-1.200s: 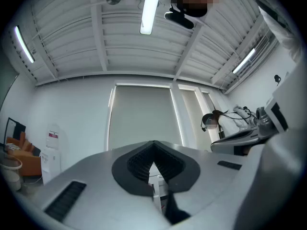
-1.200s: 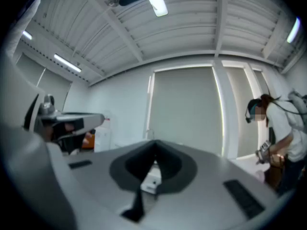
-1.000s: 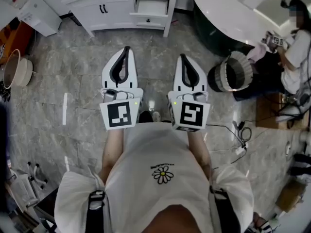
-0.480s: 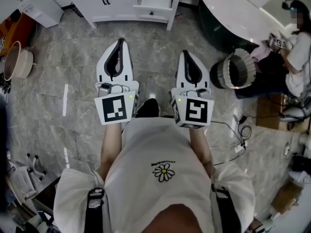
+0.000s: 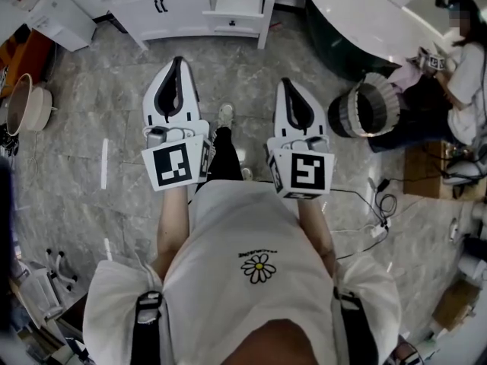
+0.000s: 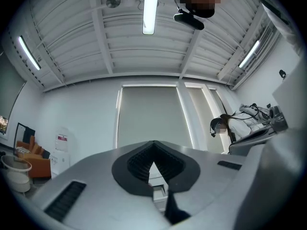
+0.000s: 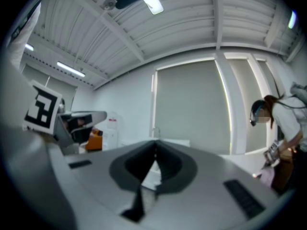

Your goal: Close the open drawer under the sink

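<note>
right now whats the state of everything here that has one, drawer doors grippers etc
drawer: open, pulled out of the vanity
cabinet doors: shut
left gripper: shut, empty, short of the drawer
right gripper: shut, empty, short of the drawer
round bin: standing on the floor, top open

I stand in a mock bathroom inside a hall: marbled floor (image 5: 91, 105), white vanity cabinet (image 5: 190, 10) and bathtub (image 5: 358, 14), under a ribbed industrial ceiling (image 6: 144, 51) with strip lights (image 6: 150, 8).
</note>
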### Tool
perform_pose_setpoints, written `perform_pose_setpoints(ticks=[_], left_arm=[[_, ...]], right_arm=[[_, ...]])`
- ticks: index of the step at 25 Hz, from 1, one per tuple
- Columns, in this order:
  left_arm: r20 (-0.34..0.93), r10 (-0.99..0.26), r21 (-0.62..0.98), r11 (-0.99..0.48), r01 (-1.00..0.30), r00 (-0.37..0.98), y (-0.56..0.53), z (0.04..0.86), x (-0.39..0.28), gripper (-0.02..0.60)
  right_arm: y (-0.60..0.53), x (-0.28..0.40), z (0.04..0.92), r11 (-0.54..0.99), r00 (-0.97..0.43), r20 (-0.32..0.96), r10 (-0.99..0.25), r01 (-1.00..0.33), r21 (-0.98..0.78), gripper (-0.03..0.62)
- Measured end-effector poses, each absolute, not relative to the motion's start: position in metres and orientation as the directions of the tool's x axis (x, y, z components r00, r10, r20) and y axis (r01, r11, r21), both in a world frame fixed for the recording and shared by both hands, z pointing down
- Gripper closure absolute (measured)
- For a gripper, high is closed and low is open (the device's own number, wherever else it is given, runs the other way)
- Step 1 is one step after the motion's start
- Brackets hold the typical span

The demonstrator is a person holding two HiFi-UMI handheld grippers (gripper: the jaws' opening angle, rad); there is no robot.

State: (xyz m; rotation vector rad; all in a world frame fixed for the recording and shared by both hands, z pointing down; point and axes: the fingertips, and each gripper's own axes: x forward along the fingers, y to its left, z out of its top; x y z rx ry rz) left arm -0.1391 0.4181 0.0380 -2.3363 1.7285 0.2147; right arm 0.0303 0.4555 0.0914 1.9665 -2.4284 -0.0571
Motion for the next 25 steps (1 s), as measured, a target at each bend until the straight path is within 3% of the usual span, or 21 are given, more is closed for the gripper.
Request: perform_pose_setpoints(ticks=[10, 25], left_arm=[[-0.297, -0.888, -0.069, -0.346, -0.936, 0.351, 0.376, 0.028, -0.119, 0.561], [-0.244, -0.891, -0.03, -0.387, -0.922, 0.382, 0.22, 0.054, -0.108, 0.561]], right_arm=[[0.418, 0.041, 0.078, 0.162, -0.166, -0.053, -0.985, -0.984, 0.069, 0.565], [0.264, 0.054, 0.092, 0.13, -0.131, -0.016, -0.991, -0.99, 0.053, 0.565]])
